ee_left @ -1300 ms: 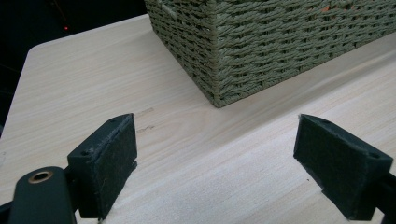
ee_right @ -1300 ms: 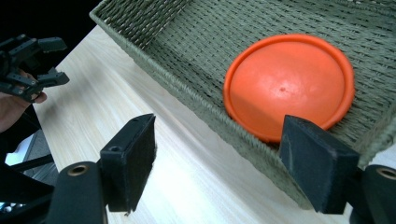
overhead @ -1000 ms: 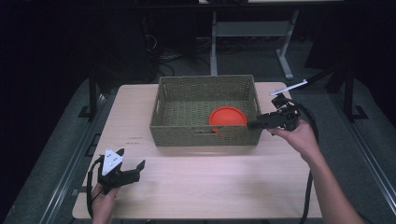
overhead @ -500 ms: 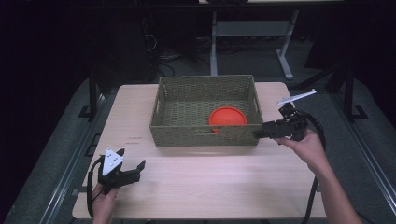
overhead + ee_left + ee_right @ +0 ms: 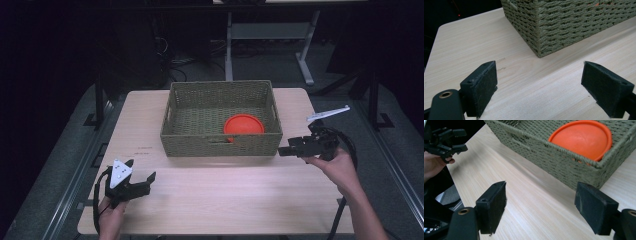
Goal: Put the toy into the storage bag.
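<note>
- The left gripper [image 5: 142, 181] rests near the table's [image 5: 240, 200] front left corner, jaws spread wide and empty; the left gripper view shows bare wood between its pads.
- The right gripper [image 5: 286, 151], just off the basket's [image 5: 220, 145] front right corner, is likewise wide open, holding nothing.
- The right gripper view looks over the woven wall at the orange plate [image 5: 582, 138], round, smooth and rimmed; the left gripper view catches orange flecks through the weave.
- From the high view the plate lies flat in the basket's front right part, face up.
- The basket's long axis runs left to right.
</note>
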{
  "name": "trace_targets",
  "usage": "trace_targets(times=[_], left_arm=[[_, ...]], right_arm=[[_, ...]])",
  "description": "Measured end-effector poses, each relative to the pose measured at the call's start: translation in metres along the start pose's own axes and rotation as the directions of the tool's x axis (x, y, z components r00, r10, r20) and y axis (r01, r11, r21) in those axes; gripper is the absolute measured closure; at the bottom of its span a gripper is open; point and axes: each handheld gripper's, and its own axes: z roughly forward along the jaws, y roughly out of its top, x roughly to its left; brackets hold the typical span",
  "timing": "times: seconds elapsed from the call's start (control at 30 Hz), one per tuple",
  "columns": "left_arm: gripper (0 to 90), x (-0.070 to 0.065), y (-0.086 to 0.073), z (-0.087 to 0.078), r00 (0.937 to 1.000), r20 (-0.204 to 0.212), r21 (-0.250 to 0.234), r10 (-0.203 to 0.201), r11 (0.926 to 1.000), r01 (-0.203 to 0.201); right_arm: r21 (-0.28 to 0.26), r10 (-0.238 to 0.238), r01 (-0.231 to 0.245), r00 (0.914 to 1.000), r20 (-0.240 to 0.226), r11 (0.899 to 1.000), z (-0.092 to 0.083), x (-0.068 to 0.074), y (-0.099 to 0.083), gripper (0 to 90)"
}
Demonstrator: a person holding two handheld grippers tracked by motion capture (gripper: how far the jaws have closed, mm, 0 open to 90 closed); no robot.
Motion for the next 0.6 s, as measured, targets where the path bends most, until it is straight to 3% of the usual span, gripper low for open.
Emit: trace_targets(times=[0.6], left_arm=[[12.8,0.000,0.000,0.001,0.9999,-0.002,0.000,-0.011,0.9999,0.011]], right_arm=[[-0.014,0.020,-0.019,0.9993,0.030,1.000,-0.005,-0.010,-0.034,23.7]])
